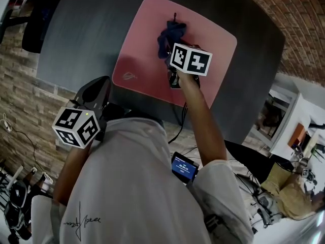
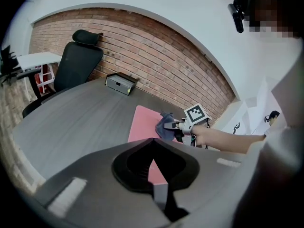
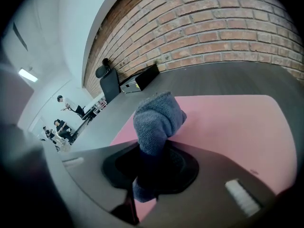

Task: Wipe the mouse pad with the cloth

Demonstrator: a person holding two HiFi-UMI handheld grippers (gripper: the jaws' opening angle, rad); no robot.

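Blue cloth (image 3: 156,118) in right tongs (image 3: 145,172), on pink mouse pad (image 3: 228,127)

Mouse pad (image 1: 213,50) lies on desk (image 1: 86,39), right of centre. Cloth (image 1: 170,37) sits on the pad's far-middle part, caught in right hand-held gripper (image 1: 171,65) above the pad. Left hand-held gripper (image 1: 99,88) at desk's near edge, left of pad. Box (image 2: 121,83) on desk's far side by brick wall (image 2: 156,56); chair (image 2: 76,63) left of box.
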